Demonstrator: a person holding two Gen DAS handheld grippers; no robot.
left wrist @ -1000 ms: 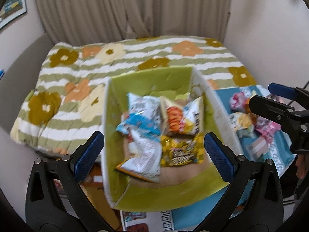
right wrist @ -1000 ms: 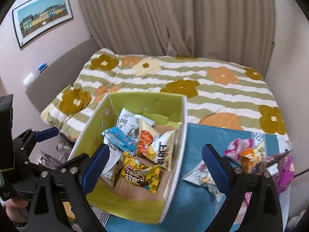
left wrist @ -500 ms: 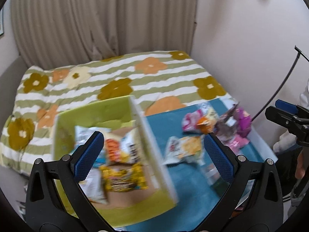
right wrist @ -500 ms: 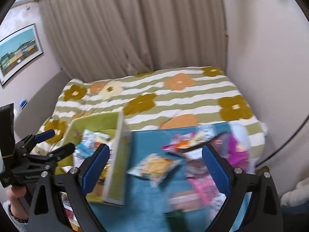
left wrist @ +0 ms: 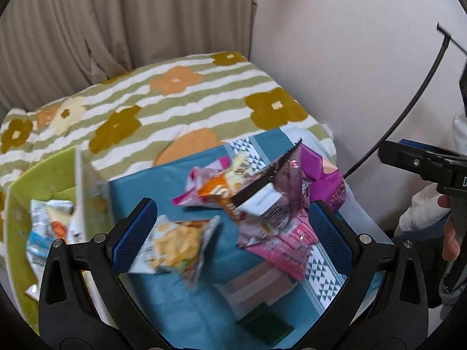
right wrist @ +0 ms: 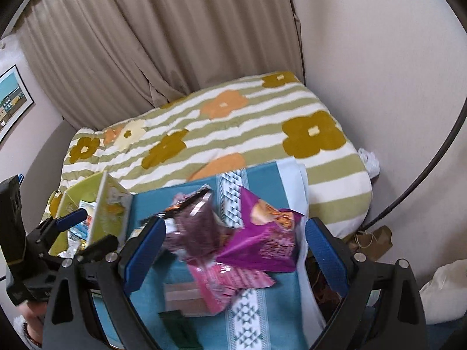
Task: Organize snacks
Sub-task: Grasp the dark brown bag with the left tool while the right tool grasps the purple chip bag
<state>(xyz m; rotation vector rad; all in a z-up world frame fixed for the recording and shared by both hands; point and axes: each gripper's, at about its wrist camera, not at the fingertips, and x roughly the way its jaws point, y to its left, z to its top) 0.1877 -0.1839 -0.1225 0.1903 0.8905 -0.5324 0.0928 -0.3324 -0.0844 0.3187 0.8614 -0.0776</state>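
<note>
Both pairs of tongs hang spread wide and empty above the teal-covered desk (left wrist: 163,306), pitched downward toward the loose snacks.

Nearest, a flat brown-and-pink striped packet (left wrist: 256,280) and a small dark green square (left wrist: 268,325) lie on the cloth under the left tongs (left wrist: 230,233). Just beyond, the chip bag (left wrist: 175,242) lies flat beside the left-hand pad of those tongs, its long axis running left to right across the gap. To its right, in front of the right-hand pad, begins the heap: a pink packet (right wrist: 230,281) at the bottom, a dark maroon bag (right wrist: 195,227) tipped up over it, and a purple bag (right wrist: 262,236) standing tilted at the right end. An orange bag (left wrist: 221,192) and a pink-and-white one (left wrist: 201,180) lie at the far left of the heap.

The right tongs (right wrist: 230,250) sit right over this heap, with the purple bag and the pink packet framed between the pads but untouched, so I judge the right hand nearer to the pile and the left hand nearer to the chip bag.

The green box (left wrist: 17,204), already holding several packets, stands at the left edge of the desk, well to the left of both tongs; anything picked must travel left. Beyond the desk lies the flowered bed (right wrist: 233,134), then the curtain (right wrist: 163,43).
</note>
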